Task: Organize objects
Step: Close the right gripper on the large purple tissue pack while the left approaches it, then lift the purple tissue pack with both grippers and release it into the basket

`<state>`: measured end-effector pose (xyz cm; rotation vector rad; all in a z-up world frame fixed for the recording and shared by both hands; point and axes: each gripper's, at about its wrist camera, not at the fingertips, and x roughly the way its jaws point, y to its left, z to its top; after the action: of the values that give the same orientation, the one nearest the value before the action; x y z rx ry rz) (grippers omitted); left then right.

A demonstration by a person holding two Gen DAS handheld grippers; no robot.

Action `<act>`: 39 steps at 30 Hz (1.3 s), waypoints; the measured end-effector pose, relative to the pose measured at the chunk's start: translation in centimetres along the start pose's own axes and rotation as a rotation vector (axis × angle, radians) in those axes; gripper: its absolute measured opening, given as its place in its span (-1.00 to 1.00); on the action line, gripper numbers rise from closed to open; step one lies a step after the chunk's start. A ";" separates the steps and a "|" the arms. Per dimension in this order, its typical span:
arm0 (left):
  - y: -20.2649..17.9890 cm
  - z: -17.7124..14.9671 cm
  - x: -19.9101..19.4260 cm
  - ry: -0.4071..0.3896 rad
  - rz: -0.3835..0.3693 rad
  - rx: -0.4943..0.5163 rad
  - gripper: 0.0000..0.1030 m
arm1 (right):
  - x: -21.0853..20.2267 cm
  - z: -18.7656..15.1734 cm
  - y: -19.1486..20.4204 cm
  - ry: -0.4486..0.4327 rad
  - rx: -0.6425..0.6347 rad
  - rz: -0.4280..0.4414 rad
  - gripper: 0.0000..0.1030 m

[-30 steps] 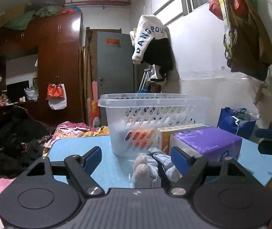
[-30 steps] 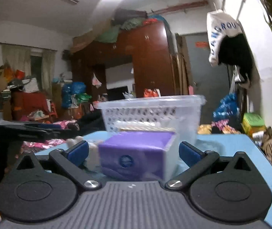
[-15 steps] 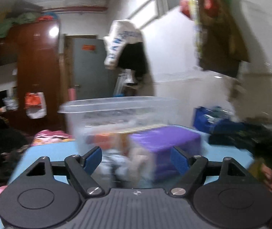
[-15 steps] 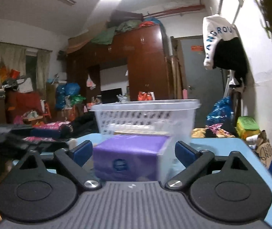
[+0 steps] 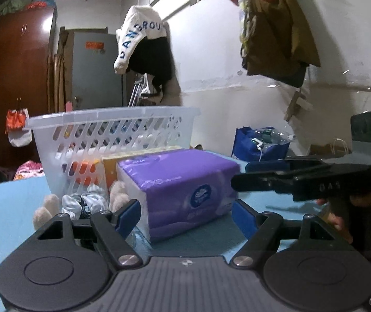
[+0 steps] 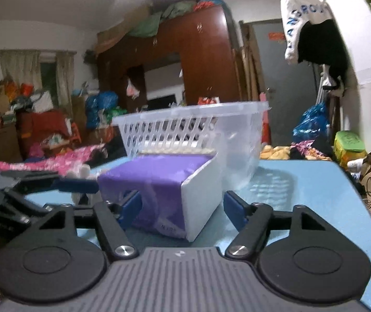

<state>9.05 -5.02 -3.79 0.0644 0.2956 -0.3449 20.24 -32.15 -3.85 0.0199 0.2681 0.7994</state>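
A purple tissue pack (image 5: 182, 182) lies on the blue table (image 5: 8, 208) in front of a clear plastic basket (image 5: 112, 119). My left gripper (image 5: 185, 217) is open and straddles the pack's long side without squeezing it. My right gripper (image 6: 182, 209) straddles the pack's (image 6: 164, 179) white end. Its jaws are closing, with a small gap left at the right pad. In the left wrist view its fingers (image 5: 263, 182) reach in from the right. A small plush toy (image 5: 86, 202) lies left of the pack, and a yellow box (image 5: 112, 166) stands behind it.
The basket (image 6: 190, 114) stands close behind the pack. Bare table (image 6: 315, 187) stretches to the right, up to its edge. A blue bag (image 5: 261, 143) sits beyond the table by the wall. A person's hand (image 5: 341, 223) holds the right gripper. Clothes hang on the wall.
My left gripper has swung right, from the plush toy to the purple pack. My right gripper has come closer to the pack and its jaws have narrowed around it.
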 end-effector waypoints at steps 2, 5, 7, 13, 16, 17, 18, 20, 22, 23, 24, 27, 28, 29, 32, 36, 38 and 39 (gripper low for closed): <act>0.3 0.1 0.7 0.011 0.011 -0.004 0.57 | 0.4 -0.1 0.0 0.019 -0.002 0.007 0.37; 0.9 0.2 1.2 0.015 0.021 -0.019 0.57 | 0.8 -0.3 0.0 0.040 -0.001 0.004 0.37; 1.4 0.4 1.5 0.025 0.010 -0.026 0.57 | 0.9 -0.4 0.0 0.052 0.004 0.006 0.38; 2.4 0.6 2.4 0.025 0.000 -0.051 0.57 | 0.9 -0.1 0.3 0.064 0.001 0.034 0.38; 2.8 0.6 2.8 0.041 -0.019 -0.055 0.50 | 1.1 0.3 0.4 0.069 -0.010 0.063 0.32; 3.0 0.6 2.9 0.044 -0.029 -0.060 0.46 | 1.0 0.3 0.4 0.070 -0.011 0.064 0.31; 3.1 0.6 3.0 0.045 -0.041 -0.066 0.39 | 1.1 0.3 0.4 0.070 -0.017 0.065 0.30; 3.2 0.5 3.1 0.049 -0.065 -0.069 0.30 | 0.9 0.3 0.3 0.066 -0.024 0.067 0.26; 2.8 0.5 3.1 0.047 -0.057 -0.051 0.27 | 0.7 0.2 0.1 0.055 -0.013 0.075 0.21; 2.7 0.5 3.0 0.041 -0.051 -0.042 0.23 | 0.6 0.1 0.0 0.052 -0.005 0.080 0.17; 2.6 0.5 2.9 0.033 -0.047 -0.036 0.21 | 0.6 0.1 0.0 0.051 -0.001 0.083 0.13; 2.6 0.3 2.4 0.011 -0.048 -0.027 0.15 | -0.1 0.0 0.1 0.034 -0.003 0.084 0.05; 2.6 0.3 2.3 0.003 -0.053 -0.027 0.15 | -0.2 0.1 0.3 0.032 -0.012 0.078 0.04; 2.6 0.2 2.2 -0.002 -0.057 -0.024 0.13 | -0.4 0.1 0.6 0.027 -0.021 0.072 0.02; 2.2 0.2 1.7 -0.018 -0.057 -0.012 0.10 | -0.8 0.2 1.1 0.015 -0.045 0.055 -0.01; 1.5 0.1 1.0 -0.043 -0.050 0.010 0.06 | -1.3 0.6 1.6 -0.007 -0.054 0.046 -0.03; 1.2 0.2 0.4 -0.058 -0.045 0.019 0.06 | -1.7 0.7 2.1 -0.024 -0.066 0.039 -0.03; 1.2 0.3 0.2 -0.066 -0.044 0.022 0.06 | -1.8 0.9 2.3 -0.032 -0.073 0.035 -0.03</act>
<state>9.69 -4.03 -3.55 0.0680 0.2283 -0.3932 17.61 -31.71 -2.30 -0.0319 0.2088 0.8422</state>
